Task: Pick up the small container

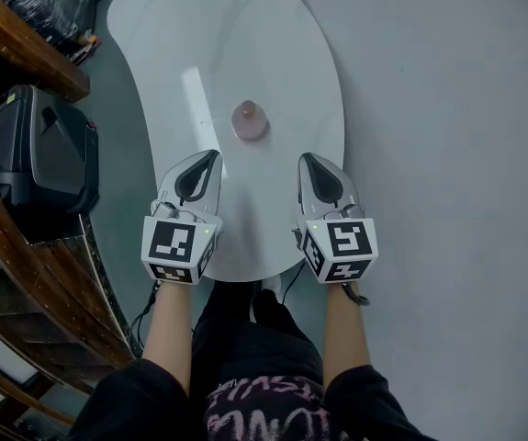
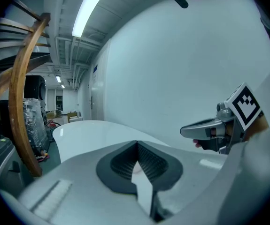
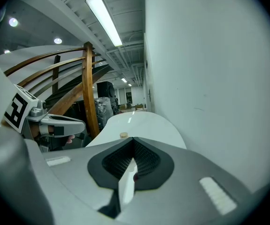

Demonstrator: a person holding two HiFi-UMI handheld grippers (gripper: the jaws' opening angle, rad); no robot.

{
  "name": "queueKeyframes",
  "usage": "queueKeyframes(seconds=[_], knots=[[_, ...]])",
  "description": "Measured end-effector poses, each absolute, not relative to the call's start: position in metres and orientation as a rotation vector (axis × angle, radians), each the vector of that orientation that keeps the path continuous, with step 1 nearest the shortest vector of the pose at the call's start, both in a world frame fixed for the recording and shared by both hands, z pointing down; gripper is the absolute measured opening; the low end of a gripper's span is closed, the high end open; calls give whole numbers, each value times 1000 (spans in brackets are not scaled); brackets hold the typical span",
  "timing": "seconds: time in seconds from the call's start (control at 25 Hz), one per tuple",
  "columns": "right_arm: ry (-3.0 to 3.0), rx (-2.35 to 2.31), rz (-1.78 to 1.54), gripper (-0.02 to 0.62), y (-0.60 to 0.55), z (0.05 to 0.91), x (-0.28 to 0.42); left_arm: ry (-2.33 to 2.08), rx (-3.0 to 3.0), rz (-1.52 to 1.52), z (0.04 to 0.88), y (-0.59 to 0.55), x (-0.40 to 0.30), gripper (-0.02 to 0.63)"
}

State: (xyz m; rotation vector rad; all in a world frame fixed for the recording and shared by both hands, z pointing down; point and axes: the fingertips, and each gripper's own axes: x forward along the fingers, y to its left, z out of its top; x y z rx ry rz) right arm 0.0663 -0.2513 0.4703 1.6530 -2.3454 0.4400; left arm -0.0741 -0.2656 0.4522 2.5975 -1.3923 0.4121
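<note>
The small container [image 1: 249,119], pinkish with a round tan top, stands upright near the middle of the white curved table [image 1: 273,44]. My left gripper [image 1: 215,155] and right gripper [image 1: 304,158] hover side by side over the table's near end, short of the container and to either side of it. Both are shut with nothing between the jaws. In the right gripper view the container [image 3: 123,135] shows just beyond the closed right gripper [image 3: 134,139], with the left gripper [image 3: 59,123] off to the left. In the left gripper view the left gripper [image 2: 136,143] hides the container.
A black case [image 1: 39,159] and a curved wooden railing [image 1: 34,255] stand left of the table. A wooden shelf [image 1: 25,39] lies at the top left. A pale wall [image 3: 210,55] runs along the table's right side. The person's legs [image 1: 254,338] are at the table's near edge.
</note>
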Motion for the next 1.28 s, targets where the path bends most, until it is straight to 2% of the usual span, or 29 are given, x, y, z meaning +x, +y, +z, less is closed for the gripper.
queueKeyframes(seconds=[1.2, 1.28], knots=[[-2247, 1680, 542, 11, -279, 509, 80, -1299, 2581, 477, 492, -306, -59, 0], [-2239, 1685, 551, 11, -280, 512, 82, -1295, 2576, 473, 495, -310, -59, 19]])
